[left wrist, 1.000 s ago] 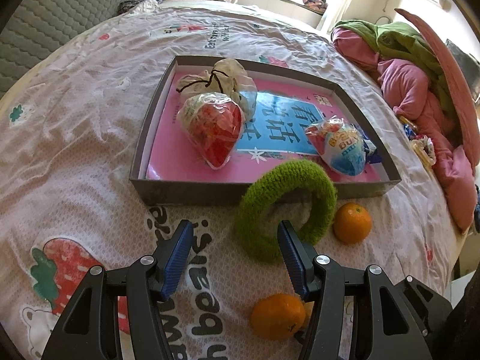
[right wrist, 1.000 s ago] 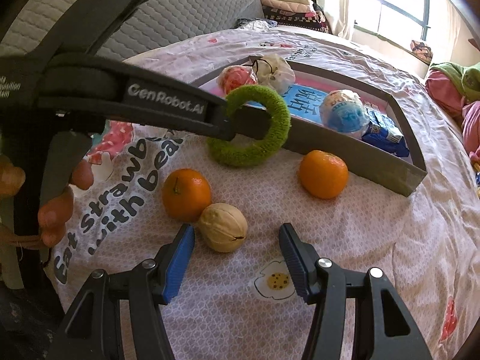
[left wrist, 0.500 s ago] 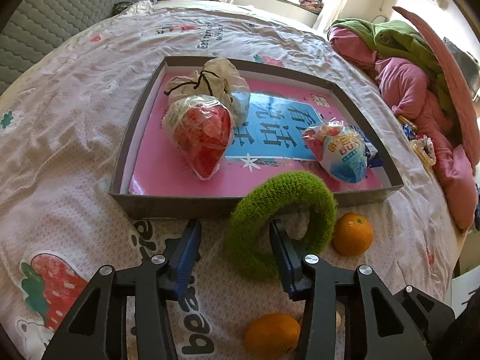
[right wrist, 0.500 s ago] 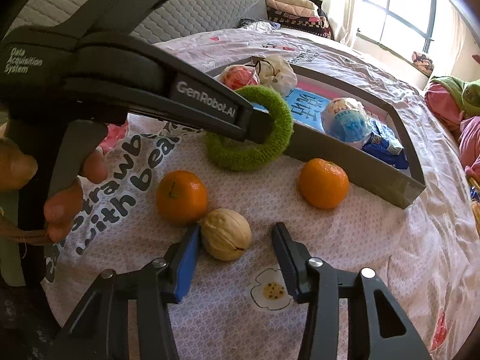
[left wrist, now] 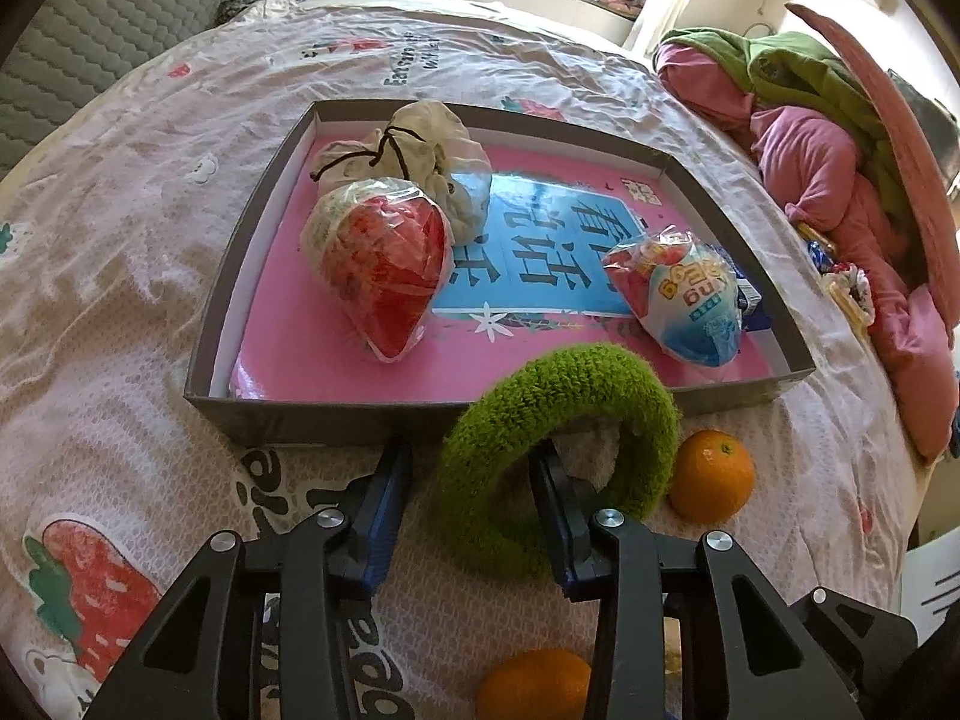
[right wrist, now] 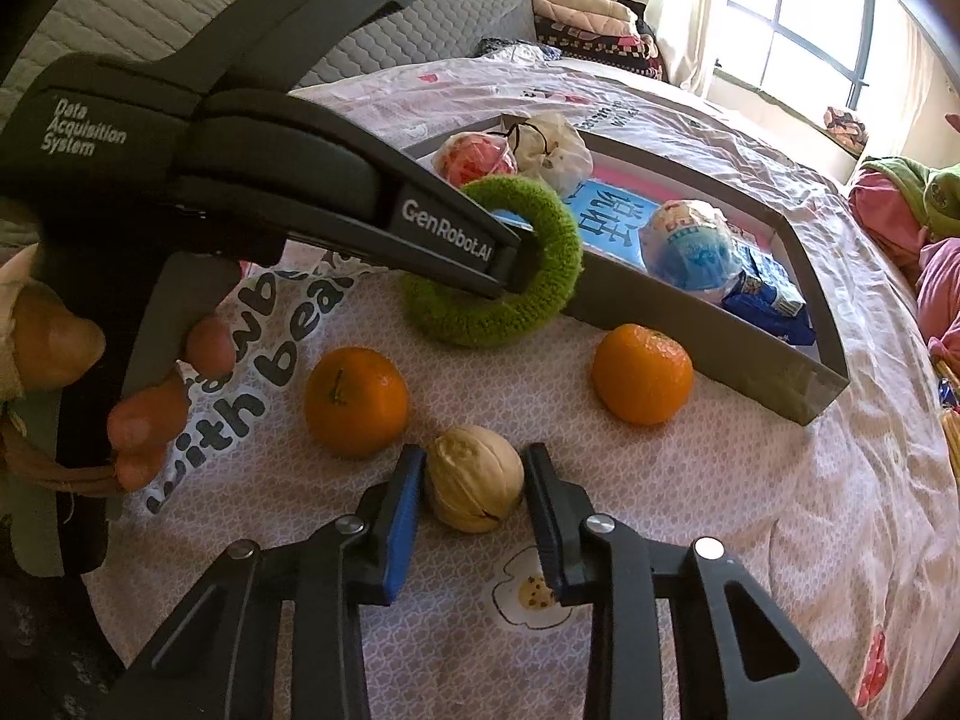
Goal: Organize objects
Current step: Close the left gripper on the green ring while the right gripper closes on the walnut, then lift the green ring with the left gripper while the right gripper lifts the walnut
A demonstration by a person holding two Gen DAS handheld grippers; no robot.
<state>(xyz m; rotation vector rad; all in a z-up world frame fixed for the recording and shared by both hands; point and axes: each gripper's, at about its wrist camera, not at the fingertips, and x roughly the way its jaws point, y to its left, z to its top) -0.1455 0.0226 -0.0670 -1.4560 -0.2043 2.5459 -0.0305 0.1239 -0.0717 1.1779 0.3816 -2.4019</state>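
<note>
Since a second ago we see both sets of jaws drawn inward: our right gripper [right wrist: 471, 501] has clamped its blue pads onto the walnut [right wrist: 474, 477], low in the middle of the right wrist view, where earlier the nut sat loose between wide jaws. Our left gripper [left wrist: 471, 510] is closing around the near arc of the green knitted ring [left wrist: 555, 438]; one finger passes through the ring's hole, the other stands just outside, and a gap shows beside that outer pad, so we can't call it a grip yet.

Moving outward, the ring leans tilted against the front wall of the grey cardboard tray [left wrist: 300, 414], which fills the middle of the left wrist view. One orange [left wrist: 711, 476] sits just right of the ring on the strawberry-print bedsheet [left wrist: 120, 276]; a second orange [left wrist: 534, 684] peeks in at the bottom edge.

Inside the tray we spot a red snack bag [left wrist: 384, 276] left of centre, a white drawstring bag [left wrist: 414, 156] behind it, and a blue-and-white snack bag [left wrist: 690, 300] at the right. A pink and green pile of bedding [left wrist: 828, 144] sits upper right.
</note>
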